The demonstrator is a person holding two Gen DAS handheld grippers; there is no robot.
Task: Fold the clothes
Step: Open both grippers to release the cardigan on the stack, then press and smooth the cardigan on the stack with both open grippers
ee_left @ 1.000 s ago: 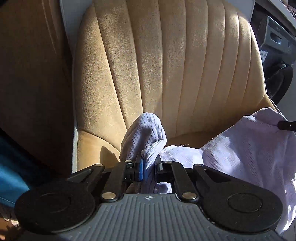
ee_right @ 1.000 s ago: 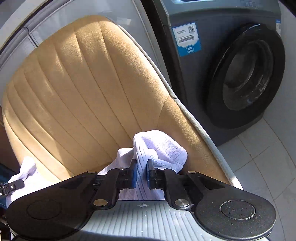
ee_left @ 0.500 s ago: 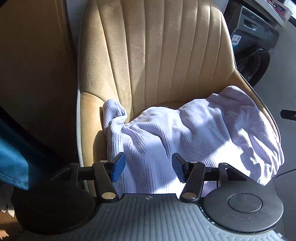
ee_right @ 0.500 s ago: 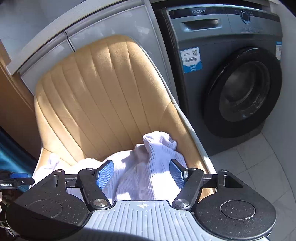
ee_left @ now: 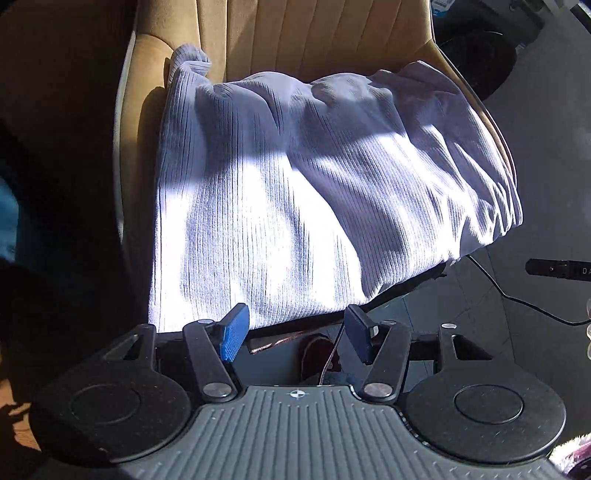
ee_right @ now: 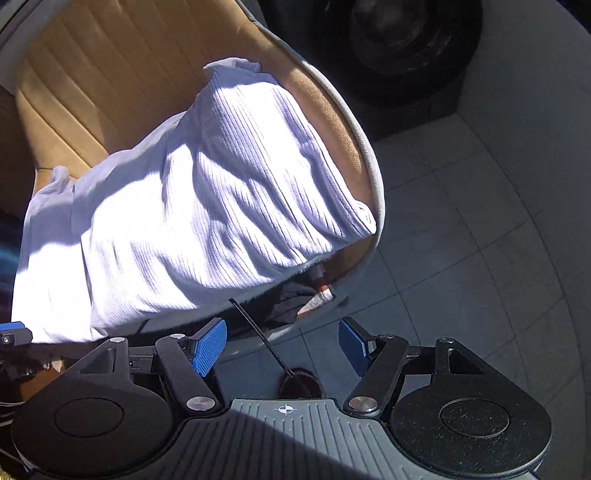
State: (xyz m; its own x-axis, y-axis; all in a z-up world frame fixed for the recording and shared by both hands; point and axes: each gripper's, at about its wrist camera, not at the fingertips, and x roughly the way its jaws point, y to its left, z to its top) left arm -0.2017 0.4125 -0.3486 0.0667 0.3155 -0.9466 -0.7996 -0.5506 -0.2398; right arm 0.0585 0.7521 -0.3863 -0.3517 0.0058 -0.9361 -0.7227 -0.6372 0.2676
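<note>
chair (ee_left: 325,33): tan, ribbed back, seat covered | cloth (ee_left: 295,192): white ribbed, spread over the chair seat, near edge draped off the front, free of both grippers | left gripper (ee_left: 297,338): jaws wide, nothing between, just off cloth's front edge | right gripper (ee_right: 280,345): jaws wide, nothing held, over tiled floor (ee_right: 461,229)
</note>
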